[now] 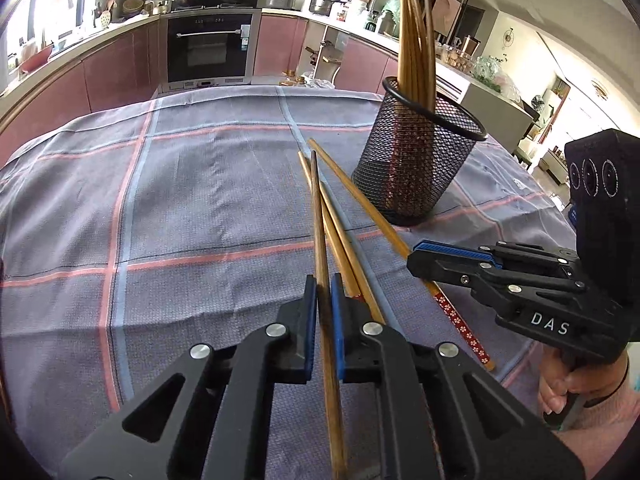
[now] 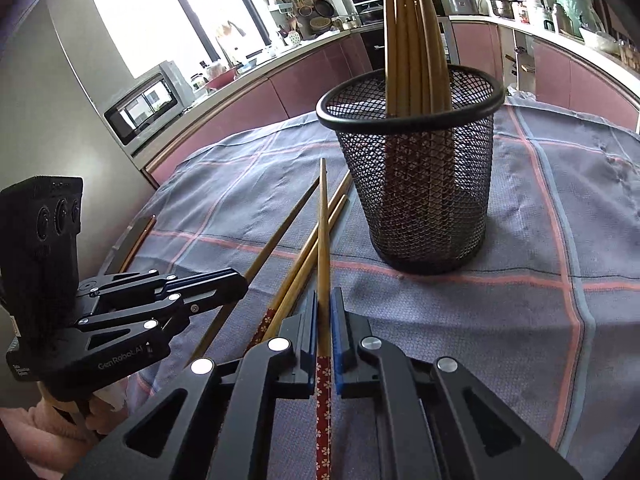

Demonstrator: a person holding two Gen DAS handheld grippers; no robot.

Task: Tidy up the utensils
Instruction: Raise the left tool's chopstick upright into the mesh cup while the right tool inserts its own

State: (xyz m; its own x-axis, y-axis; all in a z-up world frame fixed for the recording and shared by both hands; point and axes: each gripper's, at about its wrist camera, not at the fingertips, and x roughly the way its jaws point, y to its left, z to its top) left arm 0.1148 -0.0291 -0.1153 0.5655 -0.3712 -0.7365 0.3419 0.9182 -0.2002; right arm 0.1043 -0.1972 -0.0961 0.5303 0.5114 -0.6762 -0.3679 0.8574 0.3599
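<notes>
Item 1, nearest, lower centre of the left wrist view: left gripper, black angular arms with blue ribbed pads, clamping shut on a dark wooden chopstick. The stick is running up the frame, tapering to a point; its lower end is cut off by the bottom edge.

Item 2, lower centre of the right wrist view: right gripper, same build, closing tight on a patterned chopstick of pale bamboo with a red flowered handle; the handle is running out of the bottom edge.

Item 3, centre of the left wrist view: two loose chopsticks lying side by side on the cloth, their near ends hiding behind the left gripper's pads. Whether they are touching the dark stick cannot be told.

Item 4: checked cloth, grey-blue woven fabric with pink and light blue lines, covering the table; its far edge is curving with the lens.

Item 5, right of centre in both views: mesh cup, round black wire mesh with a smooth rim, standing upright on the cloth just beyond the loose sticks.

Item 6, inside the cup: bundled chopsticks, slim brown sticks leaning together; tips cut off by the top edge in the right wrist view, lower ends blurring behind the mesh.

Item 7, lower right corner of the left wrist view: a hand in a pink sleeve, partly cut off.
</notes>
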